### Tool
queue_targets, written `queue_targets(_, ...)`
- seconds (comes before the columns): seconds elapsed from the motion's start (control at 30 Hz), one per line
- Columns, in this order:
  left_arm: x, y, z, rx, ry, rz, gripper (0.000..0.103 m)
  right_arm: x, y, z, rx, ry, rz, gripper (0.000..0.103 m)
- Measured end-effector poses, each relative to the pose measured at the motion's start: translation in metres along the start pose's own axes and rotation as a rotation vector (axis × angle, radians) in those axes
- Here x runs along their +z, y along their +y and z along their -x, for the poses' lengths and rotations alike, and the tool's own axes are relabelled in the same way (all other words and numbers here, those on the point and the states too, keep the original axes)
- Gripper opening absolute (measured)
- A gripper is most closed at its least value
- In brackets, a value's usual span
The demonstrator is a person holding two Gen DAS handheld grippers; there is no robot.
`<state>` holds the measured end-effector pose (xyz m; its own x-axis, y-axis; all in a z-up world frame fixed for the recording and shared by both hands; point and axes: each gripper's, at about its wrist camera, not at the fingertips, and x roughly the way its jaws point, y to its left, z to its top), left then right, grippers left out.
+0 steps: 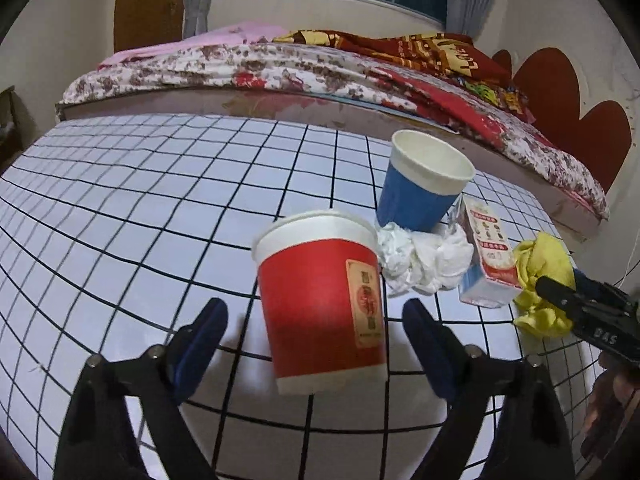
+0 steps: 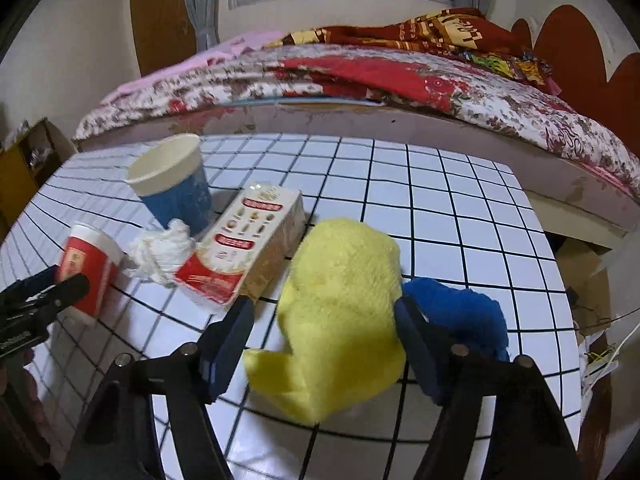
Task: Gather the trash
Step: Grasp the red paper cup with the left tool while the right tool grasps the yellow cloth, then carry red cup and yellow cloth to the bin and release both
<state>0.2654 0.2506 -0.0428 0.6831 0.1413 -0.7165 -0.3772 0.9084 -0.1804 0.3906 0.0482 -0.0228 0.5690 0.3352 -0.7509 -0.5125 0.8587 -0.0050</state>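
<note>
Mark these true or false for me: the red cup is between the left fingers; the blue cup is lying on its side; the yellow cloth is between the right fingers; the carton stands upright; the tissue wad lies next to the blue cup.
1. The red cup is between the left fingers: true, with gaps showing on both sides.
2. The blue cup lies on its side: false, it stands upright, mouth up.
3. The yellow cloth is between the right fingers: true.
4. The carton stands upright: false, it lies flat.
5. The tissue wad lies next to the blue cup: true.
</note>
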Motion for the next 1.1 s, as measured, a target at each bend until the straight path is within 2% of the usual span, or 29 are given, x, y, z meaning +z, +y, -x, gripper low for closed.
queue_targets(0.03, 0.0, -0.001, -0.001, -0.004, 0.005, -0.001, 0.084, 0.0, -0.001, -0.004, -0.002, 0.015, -0.004, 0.07)
queue_targets(0.1, 0.0, -0.003, -0.002, -0.015, 0.01, -0.002, 0.08, 0.001, -0.002, -0.012, -0.007, 0.039, -0.008, 0.06)
queue_targets(0.17, 0.0, -0.005, -0.005, -0.023, 0.018, -0.005, 0.07, 0.0, -0.003, -0.018, -0.012, 0.061, -0.009, 0.053)
queue_targets(0.23, -0.001, -0.005, -0.005, -0.04, 0.015, 0.003, 0.064, -0.001, -0.002, -0.02, -0.012, 0.061, -0.004, 0.041)
queue_targets(0.27, -0.001, -0.005, -0.004, -0.044, 0.012, 0.005, 0.063, 0.0, -0.003, -0.019, -0.004, 0.059, -0.007, 0.028)
queue_targets(0.33, -0.001, -0.005, 0.004, -0.065, -0.014, 0.011, 0.062, -0.001, -0.003, -0.012, 0.01, 0.042, -0.014, 0.021)
queue_targets(0.53, 0.002, -0.016, 0.035, -0.077, -0.113, -0.043, 0.062, -0.006, 0.0, 0.025, 0.046, -0.062, -0.017, 0.019)
queue_targets(0.87, -0.009, -0.043, 0.073, -0.102, -0.185, -0.157, 0.062, -0.028, -0.023, 0.1, 0.057, -0.174, -0.073, 0.019)
queue_targets(1.1, -0.019, -0.07, 0.093, -0.141, -0.196, -0.205, 0.062, -0.045, -0.044, 0.149, 0.067, -0.241, -0.108, 0.019)
